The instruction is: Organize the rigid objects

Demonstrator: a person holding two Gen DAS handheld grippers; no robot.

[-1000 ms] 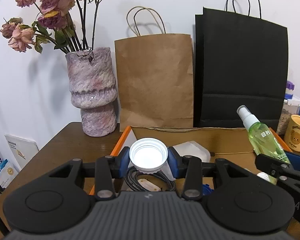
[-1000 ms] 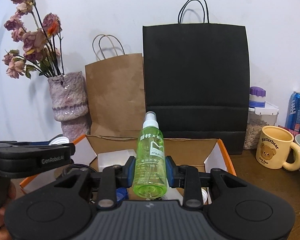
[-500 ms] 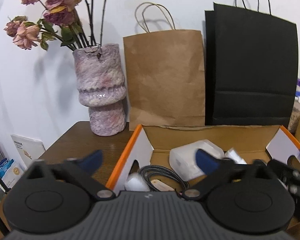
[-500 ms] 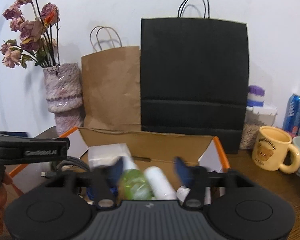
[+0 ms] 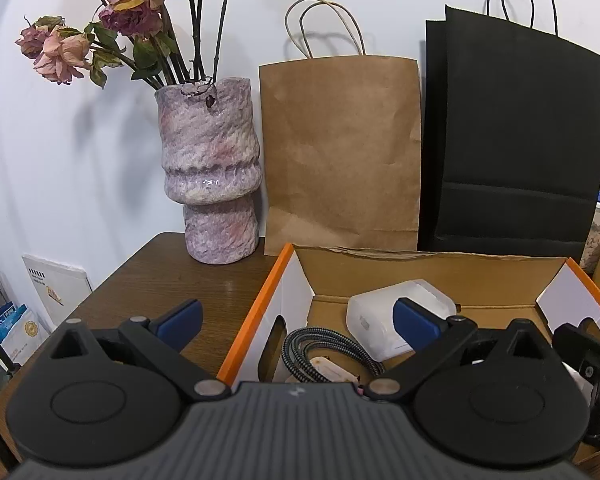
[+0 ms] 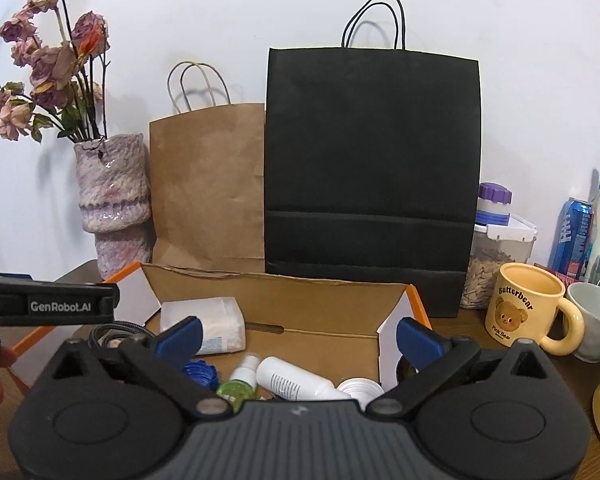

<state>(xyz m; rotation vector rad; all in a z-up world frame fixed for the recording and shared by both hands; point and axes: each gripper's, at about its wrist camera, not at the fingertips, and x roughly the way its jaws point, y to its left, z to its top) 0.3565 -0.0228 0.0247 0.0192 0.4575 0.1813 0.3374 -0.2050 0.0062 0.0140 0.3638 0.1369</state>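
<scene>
left tool (image 5: 296, 320) and right tool (image 6: 298, 336) both spread wide, empty; right jaws have just been opening, nothing between them; white cap (image 6: 360, 388) and green spray bottle (image 6: 236, 388), clamped second ago, now lie in cardboard box (image 6: 268, 292) on bench (image 5: 172, 272); both drops likely done; box count: one cap, one spray bottle, one white bottle (image 6: 296, 380), one cable (image 5: 324, 344), one white case (image 5: 380, 320)

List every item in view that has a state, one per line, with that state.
left hand-held gripper: open, nothing between its jaws
right hand-held gripper: open, jaws just widened, nothing between them
cardboard box: open, flaps up
green spray bottle: lying in the box
white bottle: lying down
yellow mug: upright on the table
</scene>
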